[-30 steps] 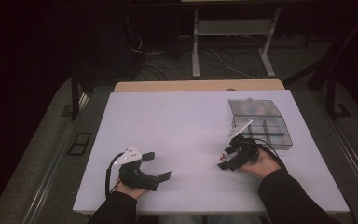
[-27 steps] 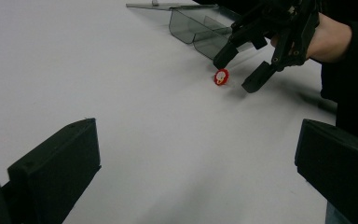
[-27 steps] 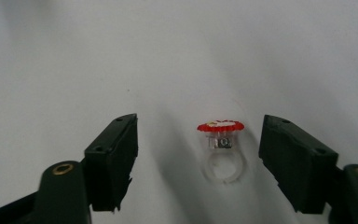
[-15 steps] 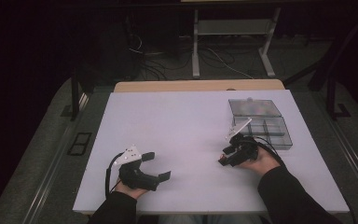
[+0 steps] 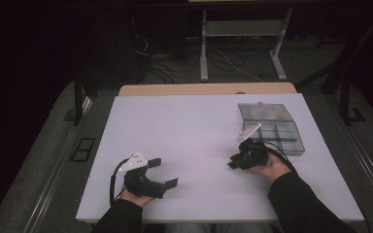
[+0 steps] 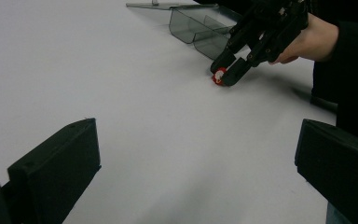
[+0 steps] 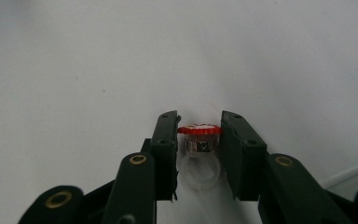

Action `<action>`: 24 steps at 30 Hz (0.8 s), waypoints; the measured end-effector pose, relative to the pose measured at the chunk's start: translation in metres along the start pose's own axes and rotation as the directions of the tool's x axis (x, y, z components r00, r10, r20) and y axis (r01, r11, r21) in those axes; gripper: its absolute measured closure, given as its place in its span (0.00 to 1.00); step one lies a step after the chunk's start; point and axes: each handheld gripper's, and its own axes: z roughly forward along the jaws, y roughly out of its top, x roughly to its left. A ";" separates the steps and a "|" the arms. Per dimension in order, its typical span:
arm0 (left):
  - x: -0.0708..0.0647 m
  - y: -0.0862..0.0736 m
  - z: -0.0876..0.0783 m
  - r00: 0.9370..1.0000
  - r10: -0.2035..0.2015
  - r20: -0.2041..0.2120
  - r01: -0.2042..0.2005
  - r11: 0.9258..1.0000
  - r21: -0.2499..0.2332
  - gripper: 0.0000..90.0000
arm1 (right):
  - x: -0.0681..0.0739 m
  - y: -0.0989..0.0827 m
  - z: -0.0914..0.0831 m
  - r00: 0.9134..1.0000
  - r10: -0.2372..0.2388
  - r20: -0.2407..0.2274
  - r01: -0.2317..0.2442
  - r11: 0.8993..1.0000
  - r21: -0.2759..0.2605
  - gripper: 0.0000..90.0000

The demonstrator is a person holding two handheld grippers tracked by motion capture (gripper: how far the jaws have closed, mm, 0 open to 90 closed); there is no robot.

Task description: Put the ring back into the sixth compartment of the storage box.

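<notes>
The white table (image 5: 194, 145) is carrying very little: a clear compartment box (image 5: 277, 136) is sitting near its far right edge with its lid (image 5: 264, 112) lying open behind it, and the compartments are looking empty, though the smoked plastic is making that hard to confirm. Just in front of the box, the right gripper (image 7: 199, 133) is reaching down to the tabletop, its jaws closing in on a small ring (image 7: 199, 154) with a red, ridged top and a clear band; the jaws are flanking the red top and appearing to touch it on both sides, so the fingers are probably grasping the ring. The ring is still lying at table level, well short of the box. The left gripper (image 5: 162, 174) is resting idle near the front left edge, its jaws spread wide and holding nothing. The step in hand seems to be the pick-up of the ring. The next move is likely calling for a firm pinch, a lift clear of the surface, and a short carry back over the box wall into one compartment.
</notes>
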 end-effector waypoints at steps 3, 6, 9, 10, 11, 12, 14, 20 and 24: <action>0.000 0.000 0.000 1.000 -0.001 0.000 0.001 1.000 0.000 0.00 | 0.000 0.000 0.000 1.000 0.001 -0.002 -0.001 1.000 0.001 0.76; 0.000 0.000 0.000 1.000 0.000 0.000 0.000 1.000 0.001 0.00 | 0.000 0.000 -0.001 1.000 0.006 -0.003 -0.006 1.000 0.007 0.77; 0.000 0.000 0.000 1.000 0.001 0.001 -0.001 1.000 0.003 0.00 | -0.001 0.001 -0.001 1.000 0.000 -0.007 0.000 1.000 0.009 0.77; 0.000 0.000 0.000 1.000 0.002 0.001 -0.002 1.000 0.002 0.00 | 0.000 0.002 -0.002 1.000 0.004 -0.006 -0.004 1.000 0.012 0.77; 0.000 0.000 0.000 1.000 0.002 0.001 -0.002 1.000 0.002 0.00 | -0.001 0.003 -0.002 1.000 -0.005 -0.010 0.005 1.000 0.008 0.77; 0.000 0.000 0.000 1.000 0.001 0.000 -0.001 1.000 0.002 0.00 | 0.000 0.005 -0.005 1.000 -0.002 -0.010 0.003 1.000 0.007 0.78; 0.000 0.000 0.000 1.000 0.001 0.000 -0.001 1.000 0.002 0.00 | 0.000 0.008 -0.007 1.000 -0.009 -0.011 0.009 1.000 0.004 0.78; 0.000 0.000 0.000 1.000 0.001 0.002 -0.001 1.000 0.002 0.00 | 0.000 0.011 -0.013 1.000 -0.014 -0.011 0.014 1.000 0.000 0.77; 0.000 0.000 0.000 1.000 0.000 0.001 0.000 1.000 0.001 0.00 | -0.001 0.013 -0.018 1.000 -0.010 -0.007 0.010 1.000 -0.004 0.77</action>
